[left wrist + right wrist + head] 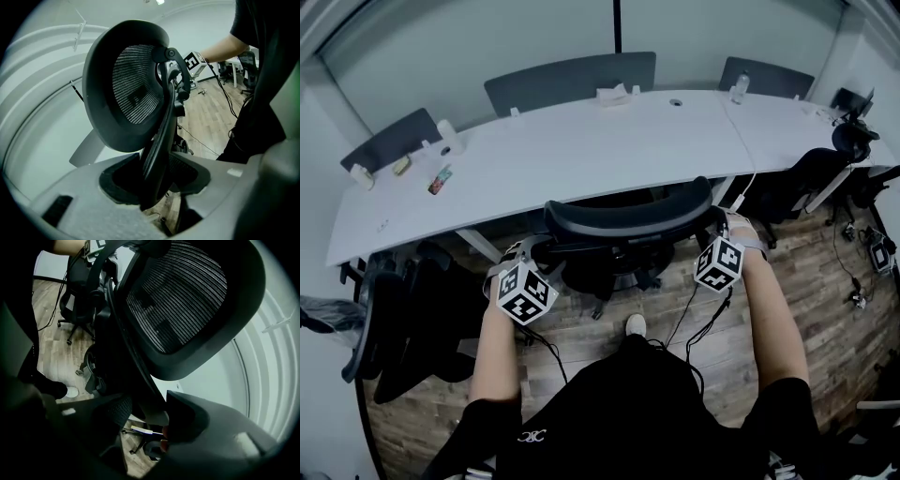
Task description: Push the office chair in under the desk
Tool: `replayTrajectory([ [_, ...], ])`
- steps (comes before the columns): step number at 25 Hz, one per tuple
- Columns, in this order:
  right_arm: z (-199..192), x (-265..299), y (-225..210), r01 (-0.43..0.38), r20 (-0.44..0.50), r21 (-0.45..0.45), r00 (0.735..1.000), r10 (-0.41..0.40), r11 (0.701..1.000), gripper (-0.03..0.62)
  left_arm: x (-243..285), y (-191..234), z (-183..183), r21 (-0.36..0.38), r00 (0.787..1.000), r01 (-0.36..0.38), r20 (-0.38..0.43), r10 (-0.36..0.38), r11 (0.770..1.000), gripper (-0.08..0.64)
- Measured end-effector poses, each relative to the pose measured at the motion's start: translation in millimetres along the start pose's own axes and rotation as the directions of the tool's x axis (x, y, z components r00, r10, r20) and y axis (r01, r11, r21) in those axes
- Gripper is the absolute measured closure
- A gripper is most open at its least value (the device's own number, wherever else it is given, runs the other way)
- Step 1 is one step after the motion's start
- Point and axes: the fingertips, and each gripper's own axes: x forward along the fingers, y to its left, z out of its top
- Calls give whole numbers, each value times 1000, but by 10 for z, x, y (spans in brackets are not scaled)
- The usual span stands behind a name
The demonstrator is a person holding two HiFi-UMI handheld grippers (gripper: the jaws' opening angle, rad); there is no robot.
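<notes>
Pale wood-plank flooring (pixel 581 330) runs beneath a long white curved desk (pixel 581 150), and the black mesh-backed office chair (pixel 628 217) stands right in front of us. Its backrest faces us and its seat is already nosing under the desk edge.

We have the left tongs (pixel 154 180) clenched on the left rim of the backrest frame. The right tongs (pixel 150 416) are clamped on the right rim, each with the dark frame bar between its pads.

The trouble we foresee comes mostly from uneven pushing. If one side leads, the chair will likely swivel on its base and go in crooked. It could then knock the slanted white desk leg (pixel 478 246) or the neighbouring black chair (pixel 403 319) on our left.

The armrests may also catch the desk's edge if they sit too high; we cannot tell their height from here.

Both grips sit on a narrow, curved rim, so a hard shove could slip the tongs off.

Black cables (pixel 698 314) trail from the tongs near our feet, and could snag as we step forward.
</notes>
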Motion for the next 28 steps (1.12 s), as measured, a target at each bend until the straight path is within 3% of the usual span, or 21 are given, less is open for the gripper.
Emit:
replayTrajectory([
  [9, 19, 321, -246, -13, -5, 0, 1000, 13, 1000, 364, 213, 233, 60, -10, 999, -8, -54, 7, 1000, 365],
  [16, 50, 567, -413, -24, 1, -2, 1000, 24, 1000, 362, 376, 402, 82, -39, 999, 7, -33, -9, 999, 362],
  [28, 198, 1042, -734, -30, 28, 1, 999, 30, 1000, 359, 683, 849, 80, -57, 999, -33, -36, 31, 998, 356],
])
